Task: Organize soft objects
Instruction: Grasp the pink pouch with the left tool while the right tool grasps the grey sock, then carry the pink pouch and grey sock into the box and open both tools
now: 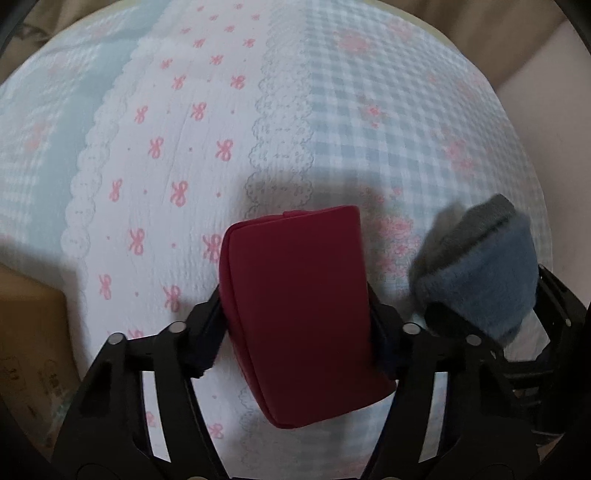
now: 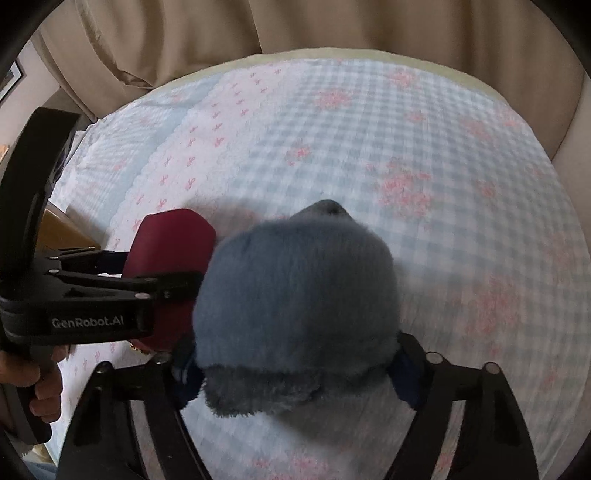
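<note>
Gripping a red pouch, the left gripper has both fingers pressed against the pouch's long sides; its lower corner is partly masked by the right-hand finger. The pouch's long axis runs forward along the fingers, tilted slightly to the left, with a small tab at its far end. Beside it, the right gripper is clamped on a blue plush item, whose fuzzy bulk hides the fingertips and the bedspread directly below; motion blur makes its exact shape hard to tell. A darker grey end of the plush points forward, away from the camera. In the right wrist view the pouch and plush appear to touch, though contact cannot be confirmed. A hand grasping the left gripper's handle is cut off at the frame edge. Beyond both items, the bedspread, gingham with a white bow-print band, stretches unobstructed to its far edge, where beige curtains hang. A cardboard box sits at the left margin.
</note>
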Demonstrator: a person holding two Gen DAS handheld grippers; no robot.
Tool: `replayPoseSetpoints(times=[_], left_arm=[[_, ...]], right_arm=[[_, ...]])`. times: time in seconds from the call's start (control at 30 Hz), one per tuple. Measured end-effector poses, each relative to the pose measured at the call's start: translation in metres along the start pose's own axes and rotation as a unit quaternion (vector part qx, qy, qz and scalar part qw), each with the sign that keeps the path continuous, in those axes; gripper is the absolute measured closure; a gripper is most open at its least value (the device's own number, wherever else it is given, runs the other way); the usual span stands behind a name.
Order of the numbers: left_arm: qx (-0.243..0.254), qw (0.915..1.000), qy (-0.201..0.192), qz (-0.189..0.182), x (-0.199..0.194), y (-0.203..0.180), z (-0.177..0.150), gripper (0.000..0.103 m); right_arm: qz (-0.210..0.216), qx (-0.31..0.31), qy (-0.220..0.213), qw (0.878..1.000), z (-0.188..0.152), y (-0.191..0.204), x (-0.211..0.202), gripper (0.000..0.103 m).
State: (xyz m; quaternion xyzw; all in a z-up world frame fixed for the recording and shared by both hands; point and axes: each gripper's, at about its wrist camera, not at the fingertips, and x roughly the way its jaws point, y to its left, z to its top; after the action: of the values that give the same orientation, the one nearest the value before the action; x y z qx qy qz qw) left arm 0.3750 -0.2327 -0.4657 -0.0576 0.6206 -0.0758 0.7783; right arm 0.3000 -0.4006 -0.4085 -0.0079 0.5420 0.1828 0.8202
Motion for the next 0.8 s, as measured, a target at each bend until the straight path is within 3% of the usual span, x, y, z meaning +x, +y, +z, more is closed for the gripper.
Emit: replayPoseSetpoints(times=[0.13,0.23,0.47,0.8], left_arm=[[-0.003,1.0,-0.005,-0.007,-0.005,0.001,0.003,0.054],[-0.004,0.9999,-0.011,-0.01,-0.013,0.002,0.005,0.057],[0.0,0.9995,-0.028,-0.014,-0.045,0.002,0.005,0.058],[0.004,0.9968,-0.075,-0.027,-0.146,-0.003,-0.008,0.058]], right_arm=[[-0.006,0.011,-0.004,1.0,0.002,0.0,-0.004,0.046],[-0.009,0.02,-0.01,1.0,0.003,0.0,-0.01,0.051],[-0.022,0.037,-0.028,0.999,0.011,0.009,-0.038,0.052],[-0.036,0.038,-0.074,0.996,0.023,0.048,-0.135,0.052]])
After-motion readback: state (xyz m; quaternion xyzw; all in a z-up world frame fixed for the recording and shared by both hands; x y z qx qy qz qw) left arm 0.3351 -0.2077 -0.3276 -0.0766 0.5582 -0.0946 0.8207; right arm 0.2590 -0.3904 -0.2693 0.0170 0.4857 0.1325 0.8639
